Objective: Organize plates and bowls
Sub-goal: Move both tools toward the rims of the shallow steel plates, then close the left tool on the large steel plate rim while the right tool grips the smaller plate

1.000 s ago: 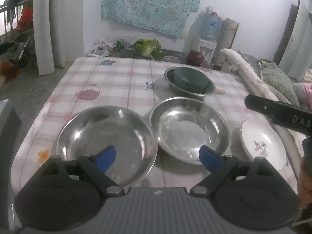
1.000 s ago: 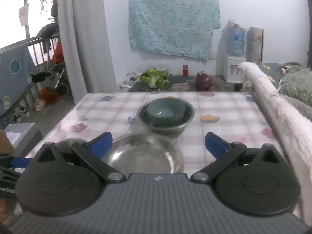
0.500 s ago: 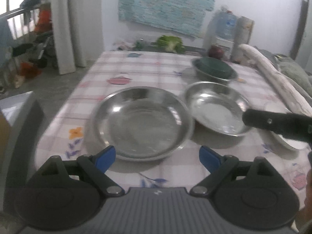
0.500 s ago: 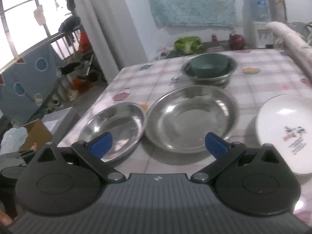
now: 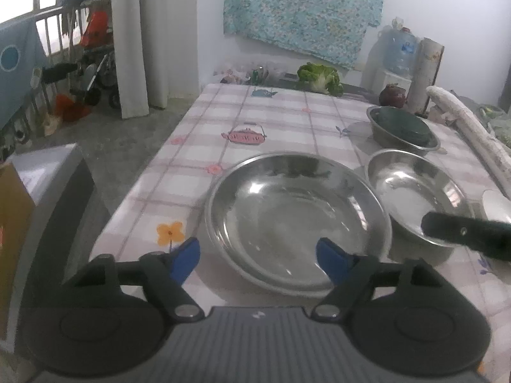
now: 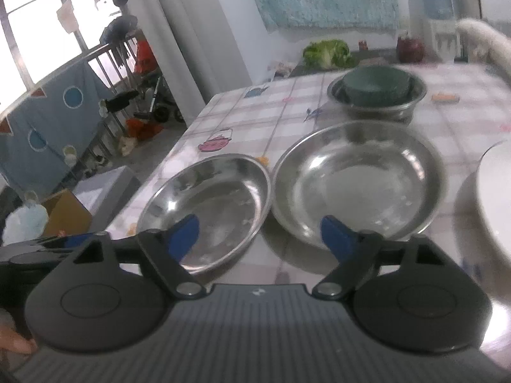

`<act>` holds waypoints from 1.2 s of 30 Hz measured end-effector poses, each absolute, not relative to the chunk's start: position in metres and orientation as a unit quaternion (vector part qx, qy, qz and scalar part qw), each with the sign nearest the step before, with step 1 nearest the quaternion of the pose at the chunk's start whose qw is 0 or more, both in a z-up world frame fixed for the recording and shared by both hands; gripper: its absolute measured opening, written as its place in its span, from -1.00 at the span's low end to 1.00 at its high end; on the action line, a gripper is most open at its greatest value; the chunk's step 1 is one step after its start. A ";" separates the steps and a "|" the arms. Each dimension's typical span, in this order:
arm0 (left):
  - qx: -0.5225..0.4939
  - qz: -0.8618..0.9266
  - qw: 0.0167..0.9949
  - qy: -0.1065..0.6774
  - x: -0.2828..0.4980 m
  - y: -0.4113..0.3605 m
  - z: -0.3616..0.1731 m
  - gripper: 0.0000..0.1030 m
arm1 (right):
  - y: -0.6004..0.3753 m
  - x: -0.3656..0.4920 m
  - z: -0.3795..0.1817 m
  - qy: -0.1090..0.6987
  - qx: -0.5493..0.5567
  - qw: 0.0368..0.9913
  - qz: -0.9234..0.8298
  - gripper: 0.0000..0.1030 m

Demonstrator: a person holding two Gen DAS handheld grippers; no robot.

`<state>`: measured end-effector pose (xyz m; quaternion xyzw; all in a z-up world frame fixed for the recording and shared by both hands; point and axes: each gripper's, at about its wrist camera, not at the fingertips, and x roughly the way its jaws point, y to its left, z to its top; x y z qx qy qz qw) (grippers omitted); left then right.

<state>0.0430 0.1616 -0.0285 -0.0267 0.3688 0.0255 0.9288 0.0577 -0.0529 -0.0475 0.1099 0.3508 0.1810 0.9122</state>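
Left wrist view: the left gripper (image 5: 258, 257) is held low over the near edge of a checked tablecloth (image 5: 255, 121). Its blue fingertips (image 5: 185, 260) are seen apart and are closing, with only the near rim of the large steel plate (image 5: 297, 220) lying between and beyond them; no contact with the pads can be made out. Just to the right of this plate, a second steel dish (image 5: 415, 194) is set, its rim touching or nearly touching the first. Farther back, a dark green bowl (image 5: 402, 124) is nested in a steel bowl (image 5: 383, 135). A black part of the right gripper (image 5: 466, 233) is seen over the second dish.

Right wrist view: the same gripper (image 6: 260, 236) is shown with its jaws apart and closing, nothing being clamped. Between and beyond its fingertips, the gap between the two steel dishes (image 6: 207, 204) (image 6: 357, 178) is seen. A white plate (image 6: 495, 198) is cut off by the right edge, apart from them. The green bowl (image 6: 375, 86) sits behind, inside its steel bowl (image 6: 412, 97).
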 end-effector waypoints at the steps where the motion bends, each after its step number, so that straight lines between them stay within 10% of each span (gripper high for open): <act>1: -0.023 0.025 0.930 0.366 0.046 0.163 -0.028 0.47 | -0.051 0.059 -0.050 0.354 0.117 0.910 0.183 0.45; 12: -0.005 0.036 0.920 0.390 0.083 0.163 -0.041 0.12 | -0.032 0.079 -0.073 0.387 0.139 0.893 0.182 -0.07; 19: -0.002 0.047 0.911 0.410 0.089 0.158 -0.052 -0.75 | -0.028 0.089 -0.080 0.394 0.129 0.891 0.184 -0.39; 36: -0.019 0.018 0.903 0.430 0.058 0.132 -0.054 -0.88 | -0.038 0.086 -0.081 0.399 0.126 0.880 0.226 -0.72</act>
